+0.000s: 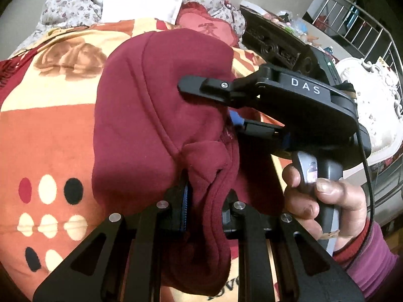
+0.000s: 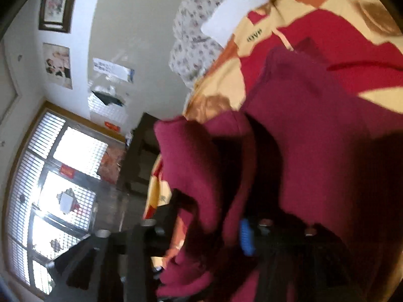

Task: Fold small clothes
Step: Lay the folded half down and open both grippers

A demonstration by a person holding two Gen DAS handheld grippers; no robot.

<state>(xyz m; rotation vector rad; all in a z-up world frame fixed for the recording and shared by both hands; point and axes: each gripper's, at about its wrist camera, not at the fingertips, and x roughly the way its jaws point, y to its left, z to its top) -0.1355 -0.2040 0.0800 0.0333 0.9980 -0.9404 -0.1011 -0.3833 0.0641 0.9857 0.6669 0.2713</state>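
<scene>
Left gripper (image 1: 204,203) is clamped on a bunched fold of the maroon garment (image 1: 151,115), which hangs lifted above the patterned blanket (image 1: 50,130). The left wrist view alone shows the right gripper (image 1: 226,110) from outside, held by a hand (image 1: 327,201): its fingers pinch the garment's far edge, cloth between them. The right wrist view is blurred and tilted; there the garment (image 2: 314,130) fills the frame around a blue pad (image 2: 245,237), and a barred window (image 2: 58,188) and wall pictures (image 2: 58,2) appear, unseen from the left. A white pillow (image 1: 141,6) lies beyond.
</scene>
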